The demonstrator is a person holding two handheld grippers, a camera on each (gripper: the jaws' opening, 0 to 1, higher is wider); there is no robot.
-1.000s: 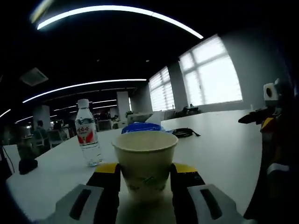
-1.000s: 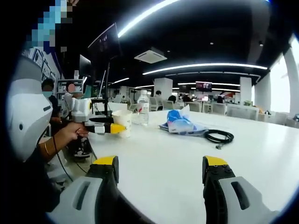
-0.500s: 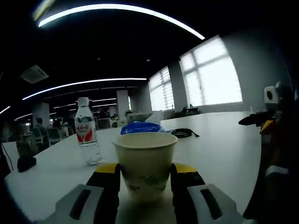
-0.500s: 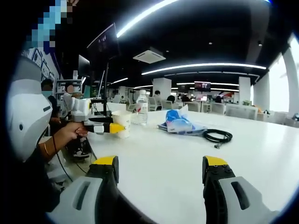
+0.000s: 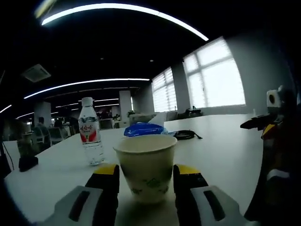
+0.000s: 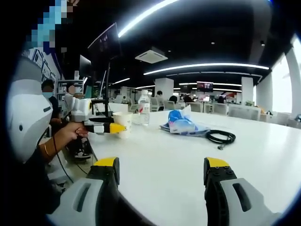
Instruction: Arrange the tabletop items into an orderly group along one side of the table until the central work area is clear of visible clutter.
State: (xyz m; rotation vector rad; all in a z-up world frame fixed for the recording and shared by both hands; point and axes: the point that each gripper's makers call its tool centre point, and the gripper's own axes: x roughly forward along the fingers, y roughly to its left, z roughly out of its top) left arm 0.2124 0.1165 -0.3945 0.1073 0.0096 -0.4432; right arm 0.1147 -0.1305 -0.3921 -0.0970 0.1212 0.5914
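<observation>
I see a cream paper cup [image 5: 146, 167] with a faint green print, sitting between my left gripper [image 5: 144, 182]'s yellow-tipped black jaws on grey bodies. The bottle [image 5: 90, 136] is clear with a white cap and red-and-white label. The bag [image 5: 144, 129] is blue. The cable [image 6: 220, 137] is black on the white table [image 6: 164, 165]. My right gripper [image 6: 162, 178] has the same yellow tips.
</observation>
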